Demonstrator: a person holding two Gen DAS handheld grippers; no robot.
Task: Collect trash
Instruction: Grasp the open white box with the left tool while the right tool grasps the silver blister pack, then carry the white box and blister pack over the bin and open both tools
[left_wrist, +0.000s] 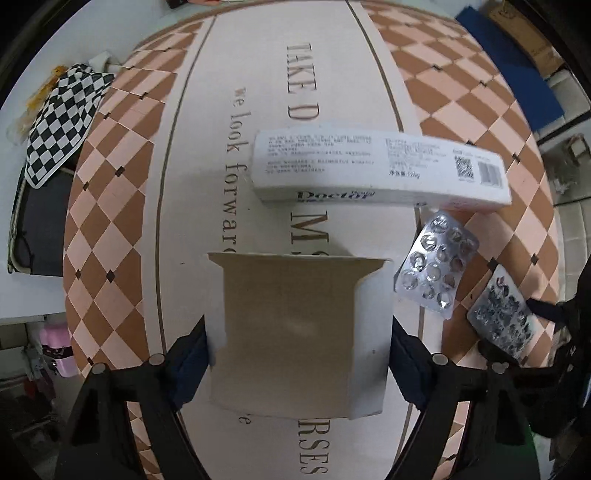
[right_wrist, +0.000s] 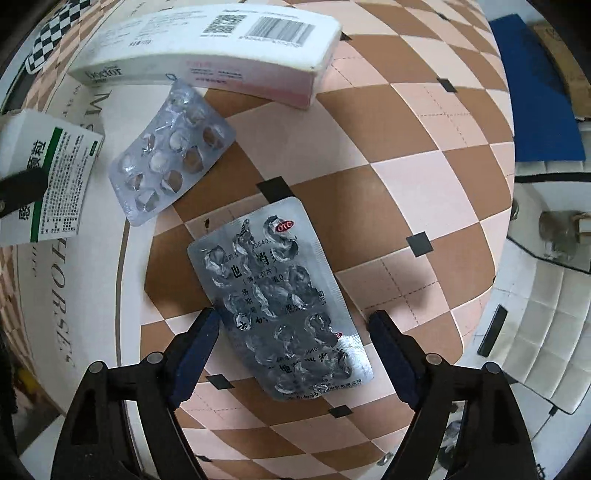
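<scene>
Left hand-held gripper: jaws spread wide, blue pads pressed against both sides of the small carton, which it has hold of.
Small carton: plain brown cardboard inside, white outer walls, top flap open; in the right wrist view its printed face shows green stripe and dense text.
Right hand-held gripper: jaws wide apart, straddling the near blister pack; one blue pad touches the pack's left edge, the other stands apart from its right edge, so nothing is gripped.
Near blister pack: crumpled silver foil, rectangular with rounded corners, pockets burst, printed characters and a red oval mark; lies flat directly between the fingers.
Far blister pack: ahead and left of the right hand-held gripper, clear bubbles on foil, lying at a slant.
Long box: farthest ahead, white card with barcode, QR code, pink side; one corner just beside the far blister pack.
Surface: smooth cloth of brown and peach diamonds, cream centre band with lettering.
</scene>
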